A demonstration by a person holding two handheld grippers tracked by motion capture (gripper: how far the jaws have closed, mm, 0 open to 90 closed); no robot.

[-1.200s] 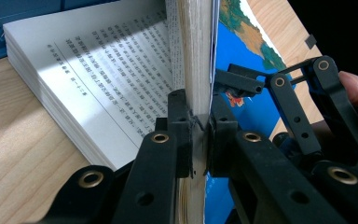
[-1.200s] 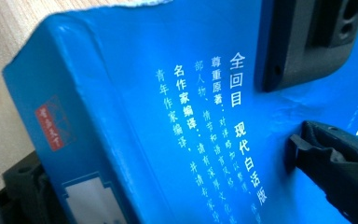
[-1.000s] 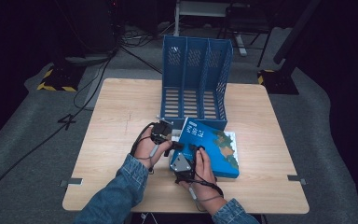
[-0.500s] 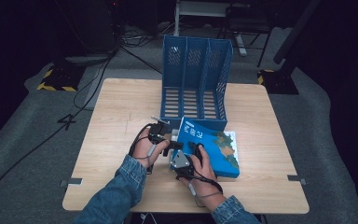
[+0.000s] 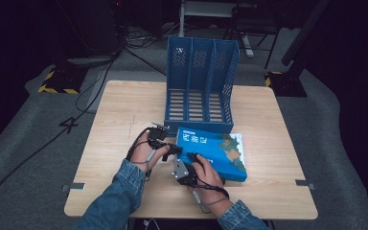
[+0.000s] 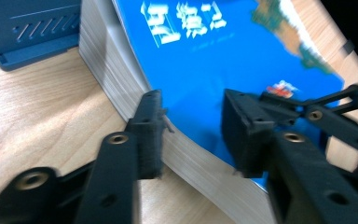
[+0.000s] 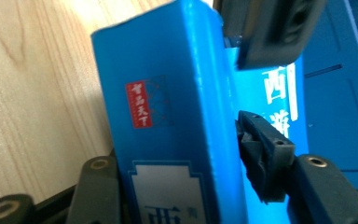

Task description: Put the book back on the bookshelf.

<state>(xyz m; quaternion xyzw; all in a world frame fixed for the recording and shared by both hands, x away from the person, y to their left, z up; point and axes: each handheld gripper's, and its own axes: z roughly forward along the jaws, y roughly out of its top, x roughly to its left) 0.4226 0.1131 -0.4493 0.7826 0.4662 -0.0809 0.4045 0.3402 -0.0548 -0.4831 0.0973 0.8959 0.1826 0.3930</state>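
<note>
Handing the blue book from my left tool to my right

Nearest me, my right tool (image 5: 188,168) has just been closing on the spine of the book (image 5: 215,151), its jaws now clamped across it at the near left corner. Just beyond, my left tool (image 5: 172,149) has just been opening; its jaws straddle the page edge with daylight either side, pressing nothing. The book lies flat on the worktop (image 5: 124,110), right of centre, touching the foot of the blue file rack (image 5: 199,86) at the far side. Next, I judge, I must tip it upright and steer it into a slot.
</note>
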